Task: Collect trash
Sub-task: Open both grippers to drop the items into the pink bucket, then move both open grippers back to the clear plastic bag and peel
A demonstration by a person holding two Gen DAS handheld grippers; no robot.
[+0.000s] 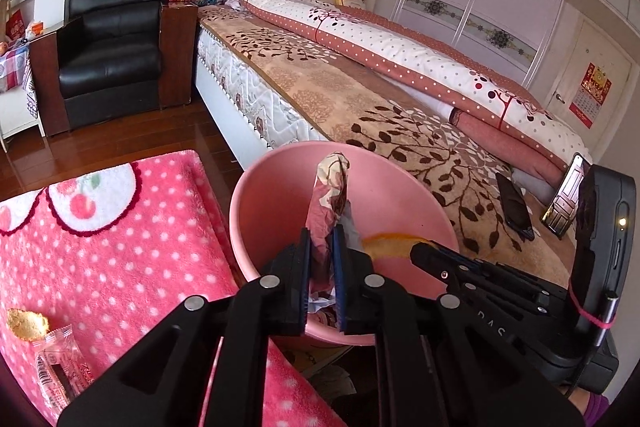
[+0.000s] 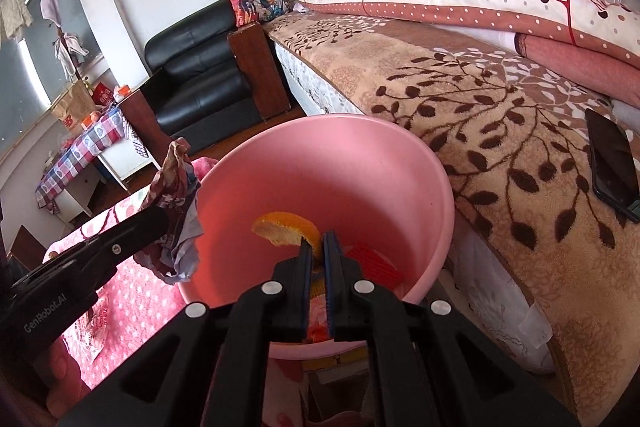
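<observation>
Over round pink plastic basin (image 1: 256, 211): both grippers loaded.
Left gripper (image 1: 322, 239) pads narrow around crumpled floral paper wrapper (image 1: 328, 195); right gripper (image 2: 316, 247) pads narrow around curled orange peel (image 2: 286, 227), just inside rim.

Bright, even daylight; sharp centres, strong fisheye bending and dark vignetted corners at the edges

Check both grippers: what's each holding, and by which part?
Left gripper: crumpled wrapper, between the jaws by its lower part. Right gripper: orange peel, by one end. Both over the pink basin.
</observation>
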